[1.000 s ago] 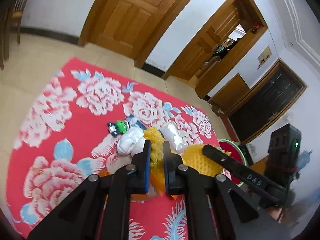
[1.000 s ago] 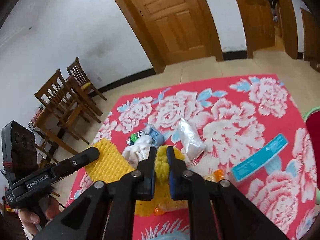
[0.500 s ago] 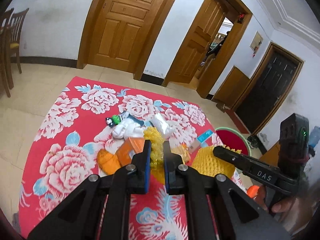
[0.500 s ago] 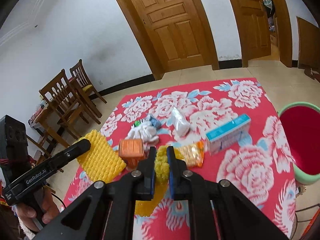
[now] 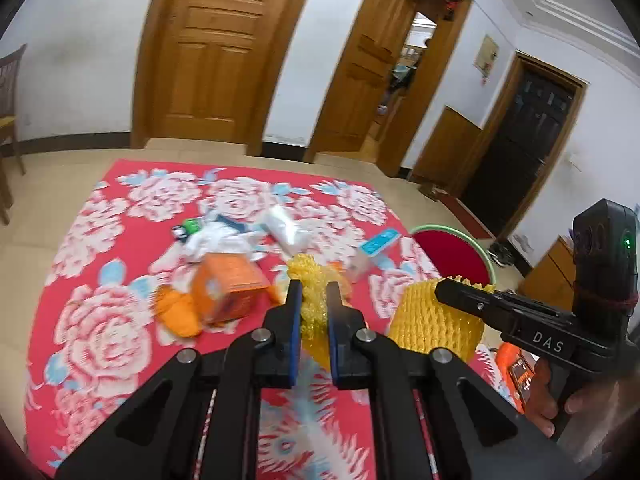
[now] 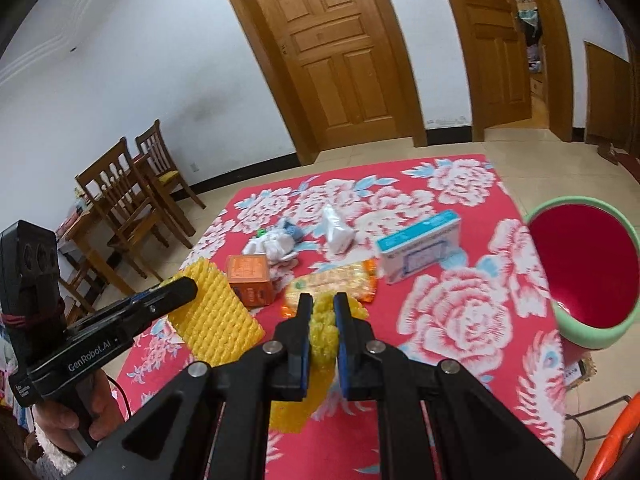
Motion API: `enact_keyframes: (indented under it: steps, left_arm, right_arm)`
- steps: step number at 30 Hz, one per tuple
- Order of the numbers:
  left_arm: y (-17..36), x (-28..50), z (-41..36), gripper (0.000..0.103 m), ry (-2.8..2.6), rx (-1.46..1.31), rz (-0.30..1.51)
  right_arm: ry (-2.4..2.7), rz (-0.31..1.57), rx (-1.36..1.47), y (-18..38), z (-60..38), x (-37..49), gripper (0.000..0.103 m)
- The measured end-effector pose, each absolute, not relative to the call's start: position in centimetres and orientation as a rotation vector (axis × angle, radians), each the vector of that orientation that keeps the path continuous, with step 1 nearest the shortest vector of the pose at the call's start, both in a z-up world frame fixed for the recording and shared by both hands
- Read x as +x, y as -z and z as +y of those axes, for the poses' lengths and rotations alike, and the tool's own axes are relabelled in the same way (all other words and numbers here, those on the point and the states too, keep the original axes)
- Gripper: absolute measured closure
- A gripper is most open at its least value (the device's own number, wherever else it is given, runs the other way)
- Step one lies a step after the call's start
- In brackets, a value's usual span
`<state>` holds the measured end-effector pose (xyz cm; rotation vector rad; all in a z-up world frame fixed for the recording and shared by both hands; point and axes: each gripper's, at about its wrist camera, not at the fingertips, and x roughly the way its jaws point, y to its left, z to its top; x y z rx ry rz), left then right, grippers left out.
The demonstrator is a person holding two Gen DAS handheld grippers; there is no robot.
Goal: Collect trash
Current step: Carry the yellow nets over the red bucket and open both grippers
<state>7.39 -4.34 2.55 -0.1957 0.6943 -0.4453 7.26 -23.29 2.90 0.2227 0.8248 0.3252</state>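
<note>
Left wrist view: the left gripper [image 5: 311,296] has its two black fingers nearly closed, pinching a crumpled piece of yellow foam fruit netting [image 5: 310,300] that sits squarely between the blue-edged pads and pokes out past the tips. Just to the right, the right gripper [image 5: 448,292] appears as a black bar marked DAS, holding a second, wider yellow foam net sleeve [image 5: 436,316] above the red floral mat [image 5: 100,320]. Left of the fingers lies an orange cardboard box [image 5: 228,292] with an orange wrapper [image 5: 176,312] beside it; farther out are a white crumpled plastic bag [image 5: 218,240], a clear plastic pouch [image 5: 286,230] and a white-and-teal carton [image 5: 374,252]. A green-rimmed red bin [image 5: 456,248] stands at the mat's right edge.

Right wrist view: the right gripper [image 6: 320,308] is likewise almost shut, clamped on yellow foam netting [image 6: 322,328] between its pads, with an orange-and-yellow snack packet [image 6: 340,276] just beyond the tips. The bin [image 6: 592,336] is well to the right; wooden chairs [image 6: 124,196] stand far left.
</note>
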Motion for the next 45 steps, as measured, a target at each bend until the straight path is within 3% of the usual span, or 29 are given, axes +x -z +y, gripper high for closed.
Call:
enact_keyframes:
  steps: [20,45]
  left_arm:
    - [-1.3,6.7,-21.3,0.093,0.726,0.072,0.732]
    - [-1.7,11.5,-29.7,0.093,0.72,0.157,0.696]
  right_arm:
    - [-0.009,0.817,0.232,-3.0,-34.0,3.0,0.091]
    - [0.15,0.755,0.159,-3.7,-40.7,7.2,0.09]
